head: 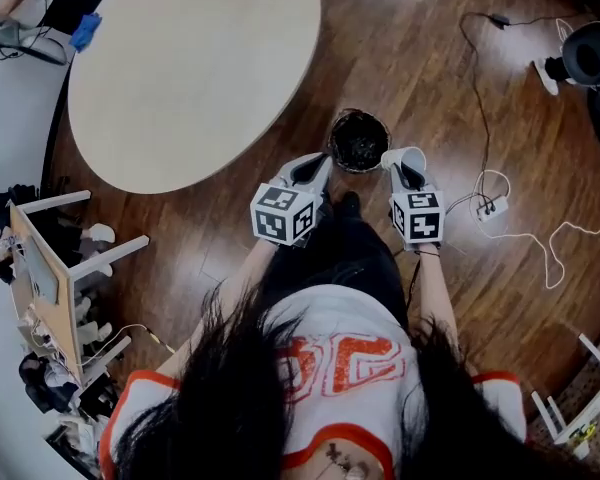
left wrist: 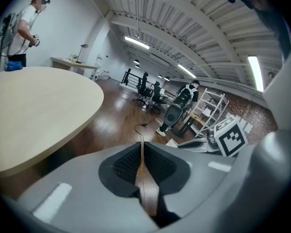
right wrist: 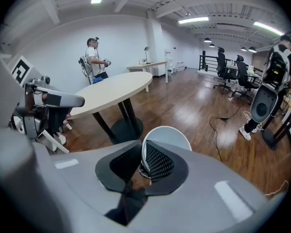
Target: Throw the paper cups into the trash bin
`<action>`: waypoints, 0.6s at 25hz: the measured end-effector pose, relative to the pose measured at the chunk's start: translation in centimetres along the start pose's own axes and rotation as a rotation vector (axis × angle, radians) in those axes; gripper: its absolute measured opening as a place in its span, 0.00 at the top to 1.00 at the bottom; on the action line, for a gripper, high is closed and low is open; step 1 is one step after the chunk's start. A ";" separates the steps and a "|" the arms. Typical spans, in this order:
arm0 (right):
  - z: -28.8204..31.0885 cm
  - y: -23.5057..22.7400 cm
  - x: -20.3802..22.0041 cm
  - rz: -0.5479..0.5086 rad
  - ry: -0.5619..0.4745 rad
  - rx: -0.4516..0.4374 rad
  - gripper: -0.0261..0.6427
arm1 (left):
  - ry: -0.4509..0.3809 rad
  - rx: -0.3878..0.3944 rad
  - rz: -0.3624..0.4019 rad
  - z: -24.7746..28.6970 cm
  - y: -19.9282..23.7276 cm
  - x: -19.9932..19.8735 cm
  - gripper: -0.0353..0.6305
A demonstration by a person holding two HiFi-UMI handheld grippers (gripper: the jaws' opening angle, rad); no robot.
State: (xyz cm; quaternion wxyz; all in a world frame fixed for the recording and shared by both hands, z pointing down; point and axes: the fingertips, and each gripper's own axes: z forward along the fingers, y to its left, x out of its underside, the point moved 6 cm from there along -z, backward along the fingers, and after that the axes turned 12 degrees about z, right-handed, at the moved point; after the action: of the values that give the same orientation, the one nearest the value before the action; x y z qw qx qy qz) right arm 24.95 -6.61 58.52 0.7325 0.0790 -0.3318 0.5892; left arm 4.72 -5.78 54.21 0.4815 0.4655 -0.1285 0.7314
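A small black-lined trash bin [head: 358, 140] stands on the wooden floor just in front of me. My right gripper [head: 404, 171] is shut on the rim of a white paper cup [head: 406, 156], which it holds at the bin's right edge. In the right gripper view the cup [right wrist: 168, 137] lies on its side, its mouth turned away, and its wall is pinched between the pads of the right gripper [right wrist: 141, 155]. My left gripper [head: 320, 164] hovers at the bin's left edge. Seen from the left gripper view, the left gripper [left wrist: 141, 152] is shut with nothing in it.
A big round beige table [head: 195, 58] stands beyond and left of the bin on a black pedestal base [right wrist: 123, 128]. A power strip with cables [head: 492, 206] lies on the floor to the right. A wooden rack [head: 50, 268] sits at the left. A person [right wrist: 93, 57] stands far off.
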 end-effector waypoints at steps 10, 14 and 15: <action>10.9 -2.0 4.6 -0.038 0.131 -0.012 0.91 | 0.070 0.108 -0.009 5.2 -0.5 2.0 0.94; 16.1 -3.4 6.3 -0.029 0.167 -0.002 0.91 | 0.089 0.160 0.039 8.1 -0.1 3.6 0.95; 17.4 -3.9 6.9 -0.026 0.187 0.006 0.91 | 0.095 0.168 0.053 8.8 0.1 4.1 0.95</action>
State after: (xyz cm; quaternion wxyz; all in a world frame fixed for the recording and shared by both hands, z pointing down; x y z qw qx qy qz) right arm 22.22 -11.00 76.95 0.7676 0.0301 -0.2590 0.5855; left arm 9.13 -9.05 62.28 0.4268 0.4654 -0.0560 0.7734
